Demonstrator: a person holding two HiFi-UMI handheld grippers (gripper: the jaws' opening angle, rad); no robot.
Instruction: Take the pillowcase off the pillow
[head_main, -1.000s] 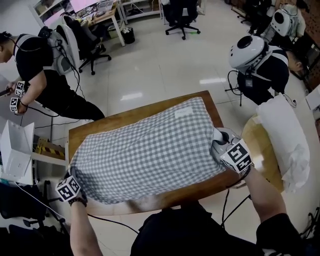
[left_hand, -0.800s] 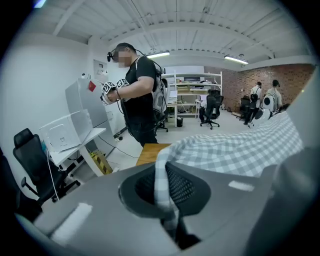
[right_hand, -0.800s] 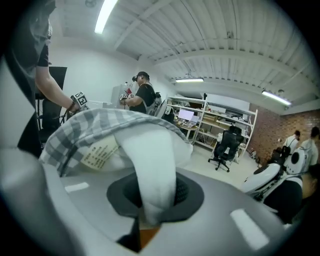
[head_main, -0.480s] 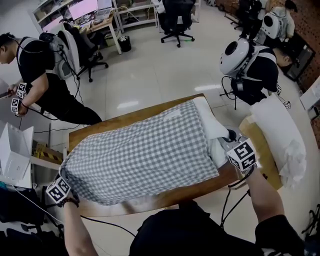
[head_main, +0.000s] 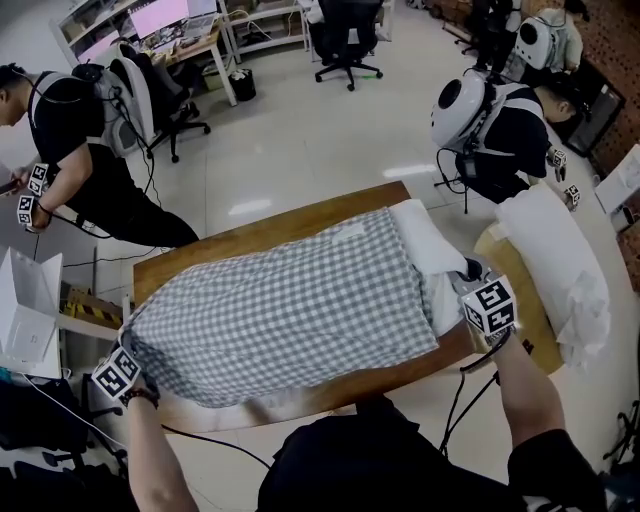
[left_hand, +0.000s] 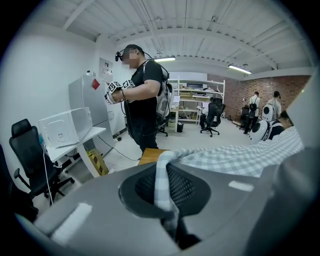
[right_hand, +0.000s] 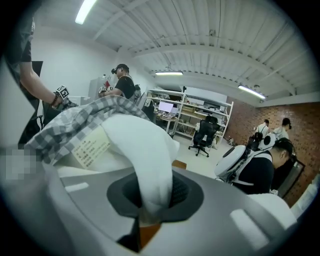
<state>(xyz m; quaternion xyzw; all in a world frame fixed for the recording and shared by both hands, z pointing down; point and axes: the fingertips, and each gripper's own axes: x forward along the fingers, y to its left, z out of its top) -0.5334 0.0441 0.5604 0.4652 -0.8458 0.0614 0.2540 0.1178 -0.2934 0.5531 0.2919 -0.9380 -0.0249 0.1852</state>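
A grey-and-white checked pillowcase (head_main: 280, 310) lies across the wooden table (head_main: 210, 250). The white pillow (head_main: 425, 240) sticks out of its open right end. My left gripper (head_main: 133, 350) is at the case's near left corner, shut on a fold of the checked fabric (left_hand: 162, 180) that runs down between its jaws. My right gripper (head_main: 457, 287) is at the table's right end, shut on a bulge of the white pillow (right_hand: 147, 155). A care label (right_hand: 90, 146) shows on the pillow beside the case's edge.
A second white pillow (head_main: 555, 270) lies on a round table at the right. One person (head_main: 80, 130) stands far left, and another with a white helmet-like pack (head_main: 490, 120) is behind the table. A white box (head_main: 25, 310) sits at the left. Office chairs stand further back.
The white pillow's right end has come out of the pillowcase as my right gripper moved right with it. My left gripper has shifted slightly left, still holding the case's corner.
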